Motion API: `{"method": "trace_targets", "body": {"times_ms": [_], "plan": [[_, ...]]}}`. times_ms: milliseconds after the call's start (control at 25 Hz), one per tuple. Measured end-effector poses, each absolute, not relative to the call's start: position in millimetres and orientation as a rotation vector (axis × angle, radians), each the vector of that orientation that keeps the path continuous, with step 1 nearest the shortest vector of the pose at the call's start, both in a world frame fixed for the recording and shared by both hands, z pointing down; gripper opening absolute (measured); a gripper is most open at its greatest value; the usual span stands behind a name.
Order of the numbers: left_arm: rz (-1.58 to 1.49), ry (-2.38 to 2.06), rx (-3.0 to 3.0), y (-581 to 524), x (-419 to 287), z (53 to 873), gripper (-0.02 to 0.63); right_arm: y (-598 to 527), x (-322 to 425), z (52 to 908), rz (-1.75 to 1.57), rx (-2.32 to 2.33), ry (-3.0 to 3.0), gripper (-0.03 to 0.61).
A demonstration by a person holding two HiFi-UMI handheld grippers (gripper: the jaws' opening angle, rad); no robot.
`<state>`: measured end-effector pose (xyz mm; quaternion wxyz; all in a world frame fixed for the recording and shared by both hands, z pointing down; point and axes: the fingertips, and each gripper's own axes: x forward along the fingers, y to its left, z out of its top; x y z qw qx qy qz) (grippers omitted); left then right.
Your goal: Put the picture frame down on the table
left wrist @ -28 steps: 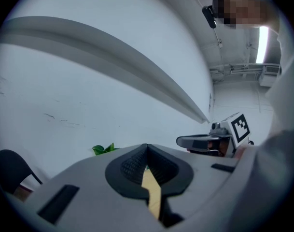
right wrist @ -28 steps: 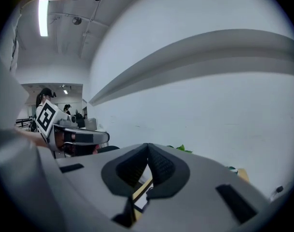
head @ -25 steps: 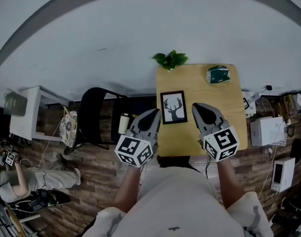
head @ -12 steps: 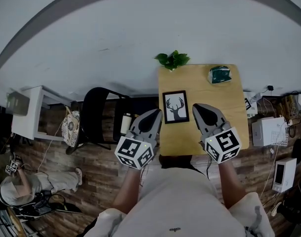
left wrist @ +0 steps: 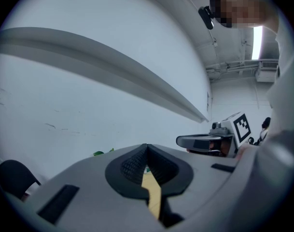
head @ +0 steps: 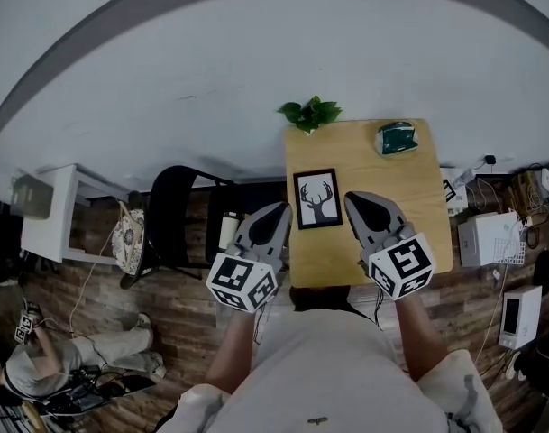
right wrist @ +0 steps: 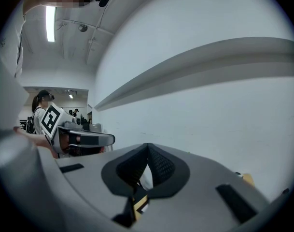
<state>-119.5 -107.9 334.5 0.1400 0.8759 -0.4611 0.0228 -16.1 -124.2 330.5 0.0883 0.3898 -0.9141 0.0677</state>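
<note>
Just beyond the left tongs (head: 279, 209) and right tongs (head: 354, 198), both pressed together and empty, the picture frame (head: 317, 198) is sitting near the tabletop's (head: 391, 188) left edge, risking being shoved off if they are reaching in unopened.

The person is wearing a pale grey short-sleeved T-shirt (head: 319, 368) with a small dark mark low on the front. The left gripper (head: 280, 208) and right gripper (head: 353, 198) are showing smooth grey tapered shells. Each is carrying a white cube (head: 244, 280) with black square markers. Black ribbed pads are lining the fingers (left wrist: 131, 166).
</note>
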Motion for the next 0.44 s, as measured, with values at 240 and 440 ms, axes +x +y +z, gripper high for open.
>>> {"method": "trace_targets", "body": {"times_ms": [240, 440], "plan": [[0.069, -1.330, 2.526, -109.8, -116.9, 337.2, 0.006, -125.8, -13.9, 332.5, 0.199, 1.166, -2.722, -0.002], [0.078, -1.335, 2.525, -112.2, -117.1, 339.2, 0.006, -127.9, -14.7, 333.7, 0.199, 1.162, -2.724, -0.002]]}}
